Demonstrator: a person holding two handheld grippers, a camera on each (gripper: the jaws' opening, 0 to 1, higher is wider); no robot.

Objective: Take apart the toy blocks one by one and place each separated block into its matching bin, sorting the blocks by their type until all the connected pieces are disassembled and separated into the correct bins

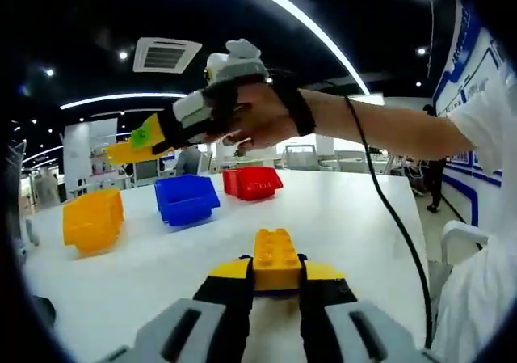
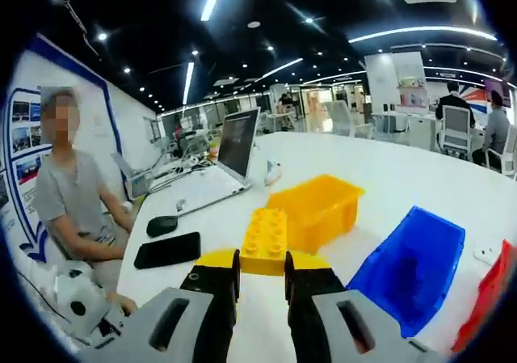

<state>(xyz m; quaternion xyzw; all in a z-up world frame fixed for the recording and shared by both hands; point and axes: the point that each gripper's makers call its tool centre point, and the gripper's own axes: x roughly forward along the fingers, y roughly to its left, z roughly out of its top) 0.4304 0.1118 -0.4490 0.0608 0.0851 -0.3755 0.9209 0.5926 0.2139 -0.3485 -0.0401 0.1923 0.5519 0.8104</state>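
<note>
Right gripper view looks along the right gripper, pinching a yellow studded plastic toy block whose long axis runs forward, raised over the white worktop; the open yellow plastic bin lies just ahead and slightly right, the blue plastic bin further right. Left gripper view has the left gripper clamped on another yellow studded block, well short of that bin

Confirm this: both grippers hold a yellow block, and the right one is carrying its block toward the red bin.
Not quite. The right gripper holds a yellow block, but the right gripper view shows it heading for the yellow bin, not the red bin. The left gripper does hold a yellow block.
</note>
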